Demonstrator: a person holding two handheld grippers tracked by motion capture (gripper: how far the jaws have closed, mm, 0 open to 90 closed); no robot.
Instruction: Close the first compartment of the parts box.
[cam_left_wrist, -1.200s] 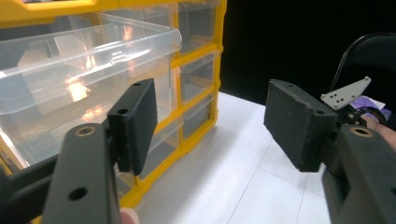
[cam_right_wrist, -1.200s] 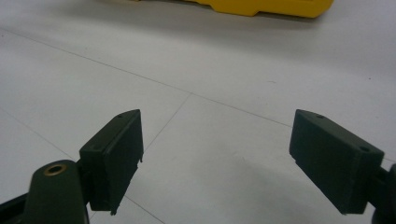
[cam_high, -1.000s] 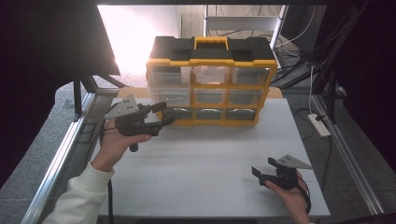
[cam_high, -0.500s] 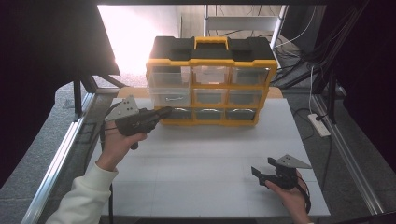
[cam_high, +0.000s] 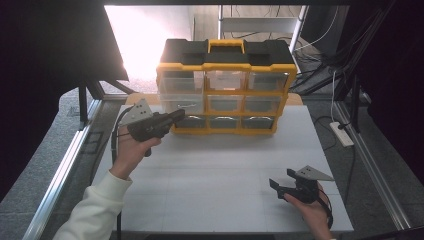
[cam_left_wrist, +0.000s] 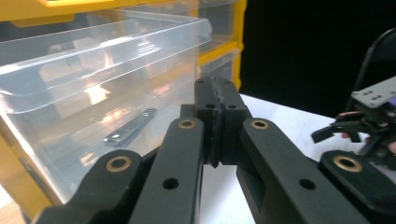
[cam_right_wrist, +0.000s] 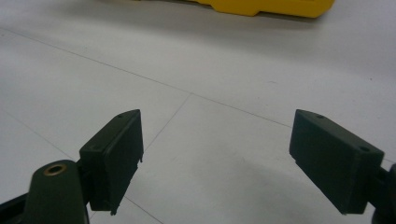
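From the high view I see my left hand-held gripper (cam_high: 176, 116) at the left side of the yellow organiser (cam_high: 224, 85), its tip against the front of the left column of drawers, around the seam between the middle and bottom rows. In the left gripper view the jaws are pressed flat together with nothing visible between the pads, and they have just been closing. Just beside them, to the left in that view, a clear drawer (cam_left_wrist: 98, 88) juts out of the yellow frame; a small flat metal strip (cam_left_wrist: 130, 132) lies on its floor. I cannot tell whether the closed tip touches the drawer wall or only sits next to it. My right hand-held gripper (cam_high: 282, 184) is well apart from the organiser, low over the near right part of the white bench (cam_high: 215, 165), with the grey three-cornered plate on top. In the right gripper view its jaws stand wide apart above bare bench surface, and the yellow base of the organiser runs along the top edge there.
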